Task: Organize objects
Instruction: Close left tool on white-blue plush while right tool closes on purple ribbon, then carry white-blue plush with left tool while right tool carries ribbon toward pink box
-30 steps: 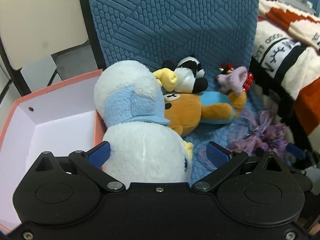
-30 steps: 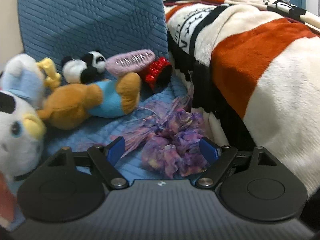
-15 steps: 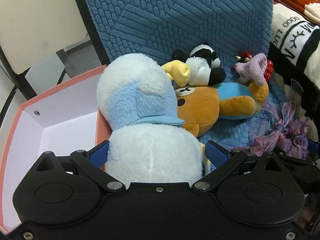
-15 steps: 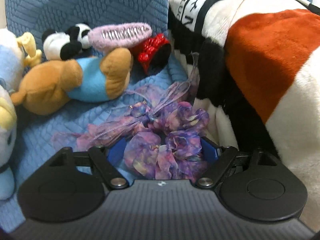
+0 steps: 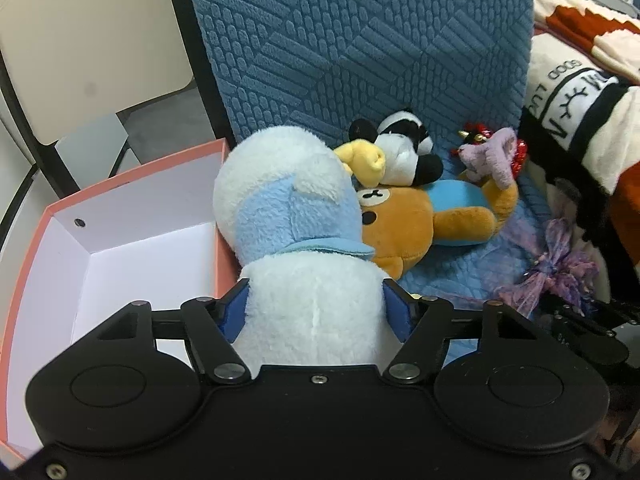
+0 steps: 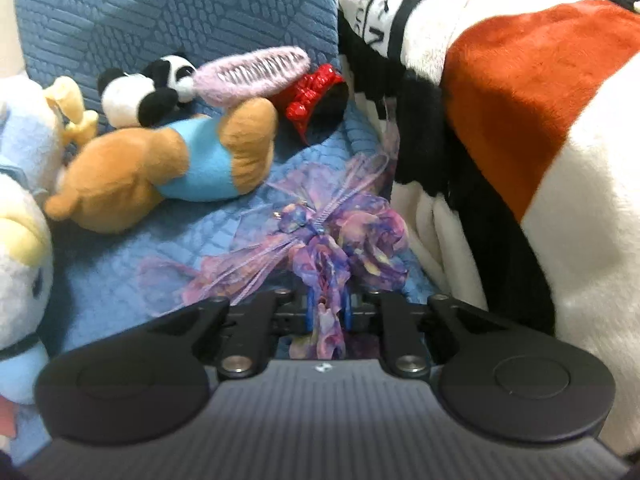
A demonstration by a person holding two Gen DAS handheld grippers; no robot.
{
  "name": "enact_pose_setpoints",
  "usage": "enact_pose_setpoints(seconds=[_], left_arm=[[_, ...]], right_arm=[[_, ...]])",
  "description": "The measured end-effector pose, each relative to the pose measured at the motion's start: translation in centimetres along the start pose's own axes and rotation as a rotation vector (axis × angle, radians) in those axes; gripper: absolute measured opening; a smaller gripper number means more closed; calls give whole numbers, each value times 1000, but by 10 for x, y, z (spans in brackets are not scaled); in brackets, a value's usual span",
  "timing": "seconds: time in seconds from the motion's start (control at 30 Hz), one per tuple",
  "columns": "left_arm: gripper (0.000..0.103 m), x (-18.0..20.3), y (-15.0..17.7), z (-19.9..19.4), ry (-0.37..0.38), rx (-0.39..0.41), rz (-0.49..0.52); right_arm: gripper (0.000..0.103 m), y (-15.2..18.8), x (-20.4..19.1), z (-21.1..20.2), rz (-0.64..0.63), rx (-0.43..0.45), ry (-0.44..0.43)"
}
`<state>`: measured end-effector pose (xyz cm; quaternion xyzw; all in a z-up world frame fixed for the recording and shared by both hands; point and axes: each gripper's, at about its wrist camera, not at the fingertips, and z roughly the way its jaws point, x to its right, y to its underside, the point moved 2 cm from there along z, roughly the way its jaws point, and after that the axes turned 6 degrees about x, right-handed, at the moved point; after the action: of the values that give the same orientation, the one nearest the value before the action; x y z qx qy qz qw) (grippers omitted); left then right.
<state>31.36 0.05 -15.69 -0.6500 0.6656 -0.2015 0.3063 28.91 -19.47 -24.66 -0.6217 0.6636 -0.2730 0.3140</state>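
Observation:
My left gripper (image 5: pixel 316 312) is shut on the body of a white and light-blue plush duck (image 5: pixel 288 216), which lies on the blue quilted seat next to the pink box (image 5: pixel 120 176). My right gripper (image 6: pixel 328 312) is shut on a purple fabric scrunchie with ribbons (image 6: pixel 336 240) on the seat; it also shows in the left wrist view (image 5: pixel 556 276). A brown bear plush in a blue shirt (image 6: pixel 168 164), a small panda plush (image 6: pixel 152 88), a lilac hair clip (image 6: pixel 256 72) and a red bow clip (image 6: pixel 312 92) lie behind.
The open pink box has a white inside and stands left of the seat. The blue quilted backrest (image 5: pixel 360 40) rises behind the toys. A white, orange and black blanket (image 6: pixel 520 100) is piled along the right.
My left gripper has closed on the duck's body. My right gripper moved forward over the scrunchie and closed on it.

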Motion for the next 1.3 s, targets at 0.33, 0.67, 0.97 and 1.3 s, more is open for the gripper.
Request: enact_pose_setpoints(seconds=[0.33,0.67,0.97,1.3], left_arm=[[64,1,23,-38,105,-53,-19],[74,10,52,-30,123,-91,-22],[102,20,53,-1,154,-162,-27],[89,16,51,19,120,-173,-102]], right_arm=[[17,10,-6,-53,70,-11,-83],[17,30,-20,-60,62,-95,-127],[17,34,-23,-50,71,-137,-143],[17,33,-21,-44,104,-147,-155]])
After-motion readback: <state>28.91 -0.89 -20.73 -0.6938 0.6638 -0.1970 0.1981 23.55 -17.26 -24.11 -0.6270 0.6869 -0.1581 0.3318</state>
